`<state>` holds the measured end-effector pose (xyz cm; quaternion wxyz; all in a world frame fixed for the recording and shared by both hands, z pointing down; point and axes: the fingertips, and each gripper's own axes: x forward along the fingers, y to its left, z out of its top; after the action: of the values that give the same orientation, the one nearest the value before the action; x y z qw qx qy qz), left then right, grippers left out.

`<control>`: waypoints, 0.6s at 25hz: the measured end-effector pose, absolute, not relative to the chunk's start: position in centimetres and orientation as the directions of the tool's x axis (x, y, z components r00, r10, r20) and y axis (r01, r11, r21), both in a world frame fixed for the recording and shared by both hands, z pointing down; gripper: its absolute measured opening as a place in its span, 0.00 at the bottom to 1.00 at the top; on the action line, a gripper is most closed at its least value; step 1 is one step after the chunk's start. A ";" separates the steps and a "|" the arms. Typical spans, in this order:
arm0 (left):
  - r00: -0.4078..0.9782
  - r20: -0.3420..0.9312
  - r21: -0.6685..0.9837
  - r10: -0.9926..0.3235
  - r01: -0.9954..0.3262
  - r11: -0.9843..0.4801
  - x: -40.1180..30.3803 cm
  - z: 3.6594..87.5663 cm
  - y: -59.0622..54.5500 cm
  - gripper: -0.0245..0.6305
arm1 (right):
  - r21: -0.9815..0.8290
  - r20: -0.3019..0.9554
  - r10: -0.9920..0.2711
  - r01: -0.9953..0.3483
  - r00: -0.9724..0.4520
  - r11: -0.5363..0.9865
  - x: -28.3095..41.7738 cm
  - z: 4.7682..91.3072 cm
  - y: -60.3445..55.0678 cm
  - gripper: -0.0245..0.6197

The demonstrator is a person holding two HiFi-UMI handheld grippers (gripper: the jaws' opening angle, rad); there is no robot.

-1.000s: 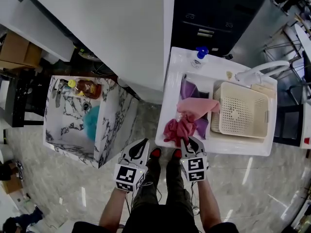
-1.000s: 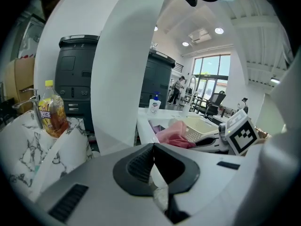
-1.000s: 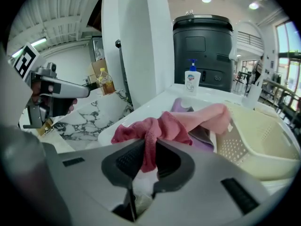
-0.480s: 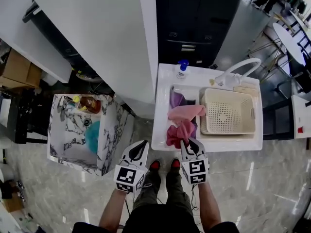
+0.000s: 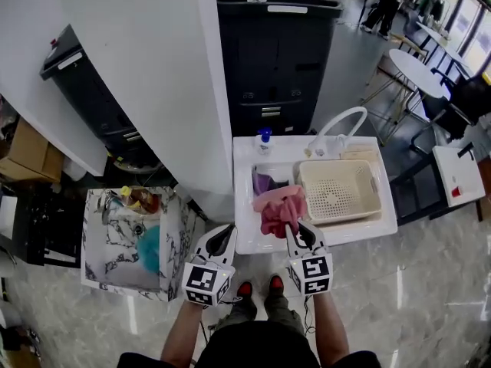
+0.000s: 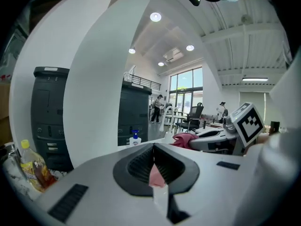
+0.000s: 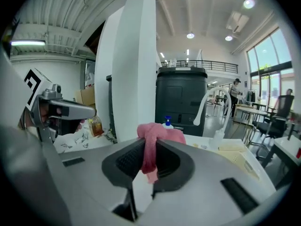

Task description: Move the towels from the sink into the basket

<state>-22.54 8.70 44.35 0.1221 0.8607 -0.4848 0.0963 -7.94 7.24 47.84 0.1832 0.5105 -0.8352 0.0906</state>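
Right gripper: the right gripper is pinching a fold of the dark pink towel between narrow jaws; cloth is bunching above the pads and a tail is hanging below them, so the hold is looking firm enough for a carry.
Left gripper: the left gripper is hovering by the front left corner of the sink with its jaws together, apart from every towel; a small pink patch is showing low in its gap and I cannot tell what it is; this hand is probably waiting as the spare.
Dark pink towel: it is hanging at the sink's front edge, left of the middle, touching the light pink towel behind it; it is not yet in the basket.
Other towels: the light pink towel is lying across the middle, reaching the basket's left rim; the purple towel is sitting toward the back left corner.
Basket: the basket is filling the sink's right half, mouth upward, just beside the towels, which is keeping the carry short.
Edges: the basket's left rim is the one lip needing clearing; the trailing tail may be dragging the light pink towel along.
Open room: the space over the basket is lying free; the faucet is arching over the back edge and the soap bottle is standing at the back left corner, both off the path.
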 end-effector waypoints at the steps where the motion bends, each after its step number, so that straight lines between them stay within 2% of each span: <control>1: 0.521 0.276 0.116 -0.808 -0.853 -0.510 -22.4 44.0 8.6 0.05 | 0.039 0.389 -0.829 -0.892 -0.402 0.450 -7.8 47.3 7.3 0.14; 15: 0.692 0.179 0.059 -0.699 -0.717 -0.695 -17.6 40.1 7.0 0.05 | 0.059 0.259 -0.948 -0.977 -0.186 0.207 -2.0 41.7 9.5 0.14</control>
<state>-17.63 6.98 40.12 0.0623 0.9177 -0.3857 0.0713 -2.02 9.48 41.68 0.1199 0.6267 -0.7677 0.0597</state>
